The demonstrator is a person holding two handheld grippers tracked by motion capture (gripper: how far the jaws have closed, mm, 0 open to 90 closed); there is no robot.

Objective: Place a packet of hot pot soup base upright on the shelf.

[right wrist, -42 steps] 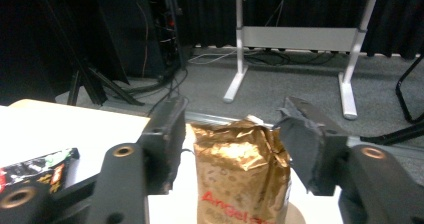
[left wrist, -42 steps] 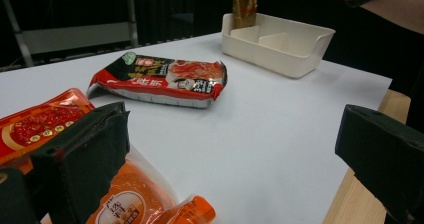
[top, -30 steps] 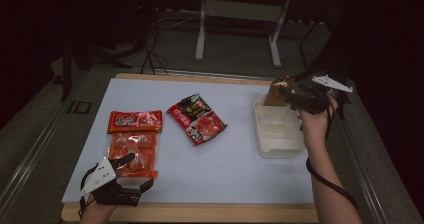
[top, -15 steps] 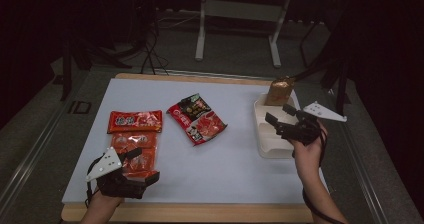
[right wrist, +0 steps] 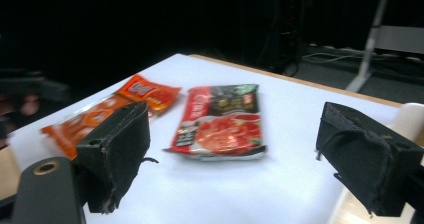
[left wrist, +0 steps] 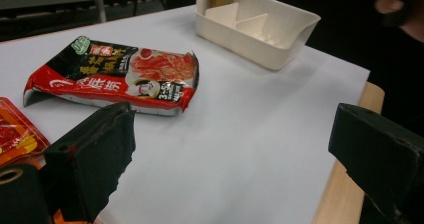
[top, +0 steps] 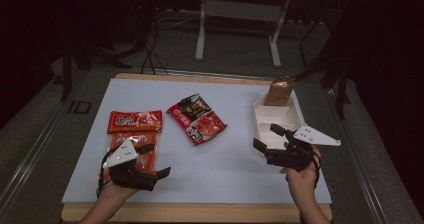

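A white divided tray (top: 295, 115) sits at the table's right, with a brown packet (top: 279, 91) standing in its far compartment. A red-and-black food packet (top: 196, 119) lies mid-table. Two orange packets lie at the left, one farther (top: 135, 121) and one nearer (top: 148, 155). My left gripper (top: 155, 160) is open and empty over the nearer orange packet. My right gripper (top: 267, 137) is open and empty by the tray's near left corner. The left gripper view looks past my left gripper (left wrist: 235, 154) to the red-and-black packet (left wrist: 115, 79) and the tray (left wrist: 255, 24). My right gripper (right wrist: 240, 154) faces that packet (right wrist: 222, 121).
The table's wooden front edge (top: 200, 211) runs just below both hands. A metal stand (top: 240, 14) and cables are on the dark floor beyond the table. Bare white surface lies between the two grippers.
My right gripper has drawn back from the brown packet at the tray's far end to the tray's near corner; the packet stays standing. My left gripper edged slightly forward.
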